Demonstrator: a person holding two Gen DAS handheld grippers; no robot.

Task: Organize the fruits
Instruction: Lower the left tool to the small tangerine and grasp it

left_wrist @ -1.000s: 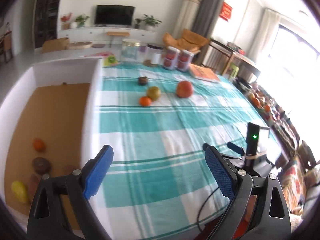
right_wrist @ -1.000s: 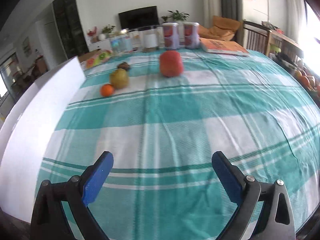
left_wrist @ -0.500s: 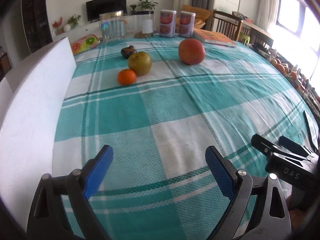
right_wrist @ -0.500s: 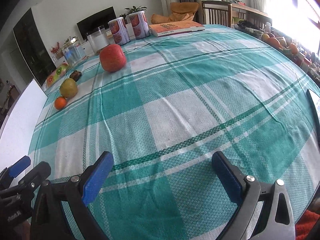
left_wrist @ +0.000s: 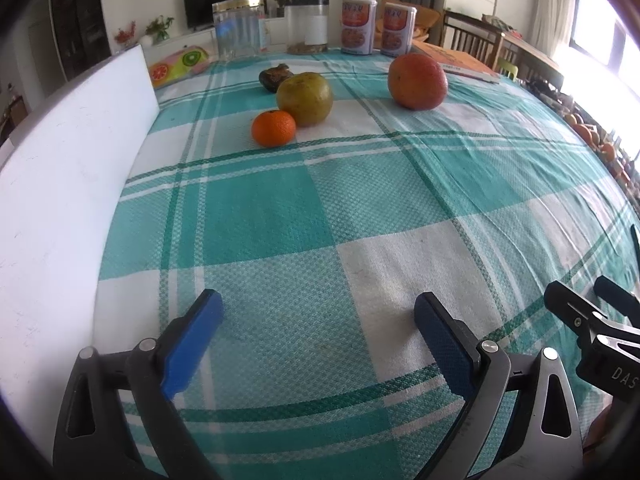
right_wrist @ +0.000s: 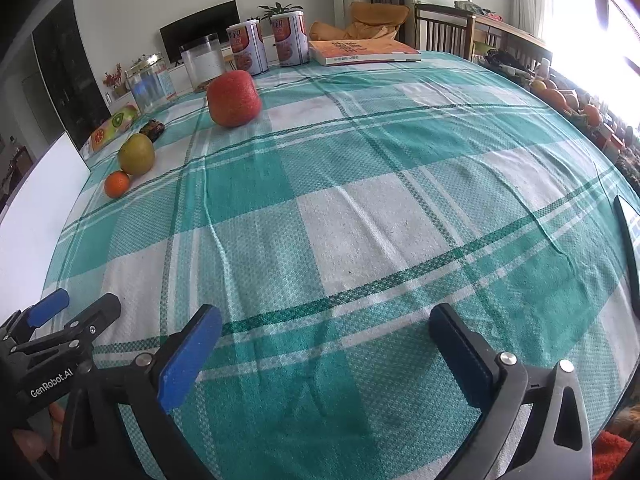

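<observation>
**Both tongs released, fruit still out on the tabletop**

Leftmost: white box wall (left_wrist: 60, 184) running along the edge of the checked cloth (left_wrist: 280, 208) that covers the tabletop. Next to its far end, a fruit-print packet (left_wrist: 180, 64).

Fruit cluster, far side, left of centre: small mandarin (left_wrist: 273, 128) just in front of and about touching the green-yellow pear-like fruit (left_wrist: 305, 98); dark wrinkled fruit (left_wrist: 274, 76) just behind it. Big red-orange fruit (left_wrist: 417, 81) sits apart to the right. All four on the cloth, well apart from both tools.

Behind them: glass jar (left_wrist: 239, 28), clear tub (left_wrist: 307, 24), two printed cans (left_wrist: 376, 27), then an orange book (right_wrist: 364, 51) further right.

Left tongs (left_wrist: 318, 326): spread wide, nothing between the blue pads, low over the near cloth. Right tongs (right_wrist: 326, 340): same, spread wide and holding nothing, just beside the left ones. Dark flat object at the far right edge (right_wrist: 628, 240), can't tell what it is.
</observation>
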